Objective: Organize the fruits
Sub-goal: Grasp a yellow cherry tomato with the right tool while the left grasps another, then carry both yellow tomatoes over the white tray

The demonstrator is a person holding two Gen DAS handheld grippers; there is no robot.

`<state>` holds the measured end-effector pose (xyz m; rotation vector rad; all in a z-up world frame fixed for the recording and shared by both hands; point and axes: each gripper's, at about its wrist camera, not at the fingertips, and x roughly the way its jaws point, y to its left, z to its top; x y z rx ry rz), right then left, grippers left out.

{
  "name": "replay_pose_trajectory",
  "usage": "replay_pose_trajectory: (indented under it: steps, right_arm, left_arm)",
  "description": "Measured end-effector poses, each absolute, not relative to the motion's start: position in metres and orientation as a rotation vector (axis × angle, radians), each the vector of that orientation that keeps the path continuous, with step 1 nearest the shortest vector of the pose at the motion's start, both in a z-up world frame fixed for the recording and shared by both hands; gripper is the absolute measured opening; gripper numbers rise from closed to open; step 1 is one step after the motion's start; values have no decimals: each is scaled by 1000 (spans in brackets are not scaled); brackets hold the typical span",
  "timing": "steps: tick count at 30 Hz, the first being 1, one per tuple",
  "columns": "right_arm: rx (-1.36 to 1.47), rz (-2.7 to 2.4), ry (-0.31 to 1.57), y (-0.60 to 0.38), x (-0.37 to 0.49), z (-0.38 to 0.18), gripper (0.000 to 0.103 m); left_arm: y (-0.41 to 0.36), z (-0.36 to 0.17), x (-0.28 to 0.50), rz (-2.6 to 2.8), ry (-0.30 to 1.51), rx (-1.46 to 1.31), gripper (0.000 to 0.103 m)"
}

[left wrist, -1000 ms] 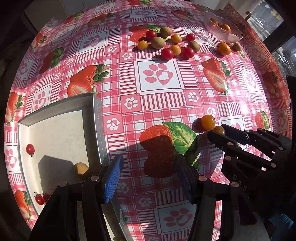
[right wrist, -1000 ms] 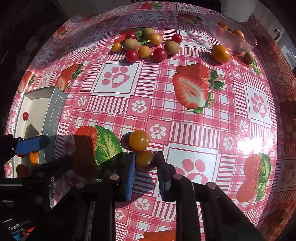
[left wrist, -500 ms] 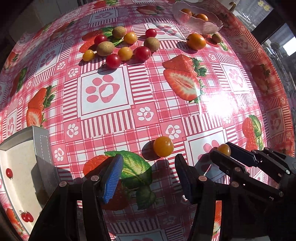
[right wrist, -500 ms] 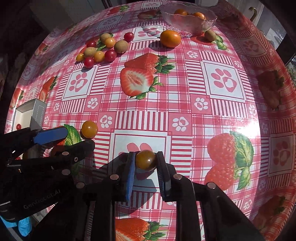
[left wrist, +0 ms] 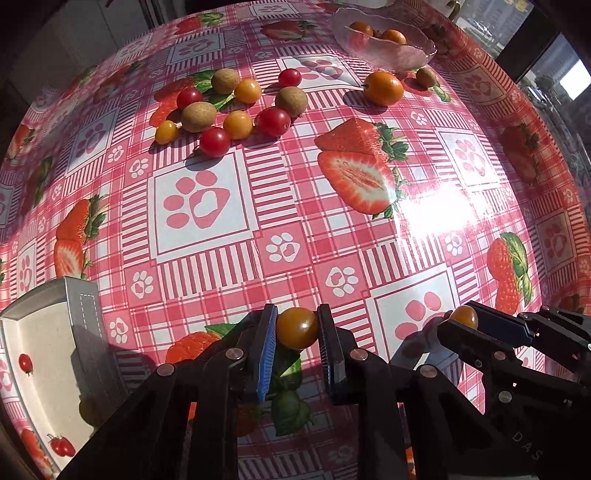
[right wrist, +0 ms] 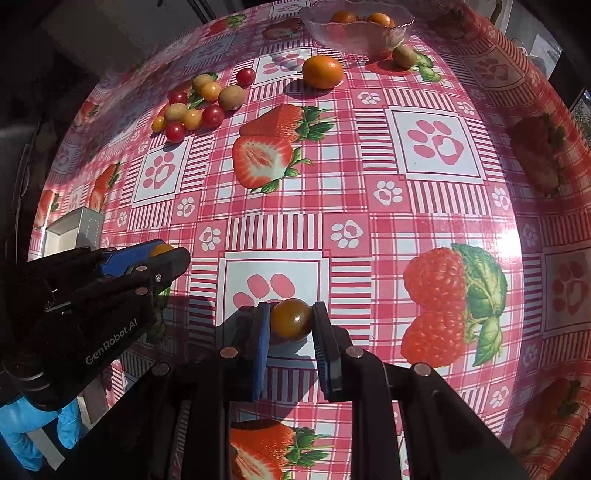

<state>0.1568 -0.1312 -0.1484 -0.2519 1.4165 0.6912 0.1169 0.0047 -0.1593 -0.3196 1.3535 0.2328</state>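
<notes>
A yellow cherry tomato (left wrist: 297,328) sits low in the left wrist frame's centre, pinched by the left gripper (left wrist: 297,332). The right gripper (right wrist: 291,325), low centre of its own frame, clamps a darker orange tomato (right wrist: 291,319). Loose fruits (left wrist: 229,110) cluster upper left on the tablecloth (left wrist: 258,206); a glass bowl (left wrist: 384,55) stands at top, a white tray (left wrist: 44,354) lower left.

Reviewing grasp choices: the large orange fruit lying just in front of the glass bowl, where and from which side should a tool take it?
Grip the large orange fruit across its widest middle, coming from straight above. It is round, sits free on the tablecloth, and has open cloth on both flanks. The glass bowl stands close behind it, so a level approach from that side looks cramped.
</notes>
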Motion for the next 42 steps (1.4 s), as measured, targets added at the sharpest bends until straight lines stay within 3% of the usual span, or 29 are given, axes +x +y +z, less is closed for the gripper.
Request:
replay_pose_trajectory:
  steps: [19,42]
  right_arm:
    - [-244,739,1464,-135,128,-112,25]
    - [-444,983,1398,-10,41,-76,25]
  left_arm:
    - [39,-99,18,241,1284,-454,23]
    - [127,-73,-91,443,1194,-547,23]
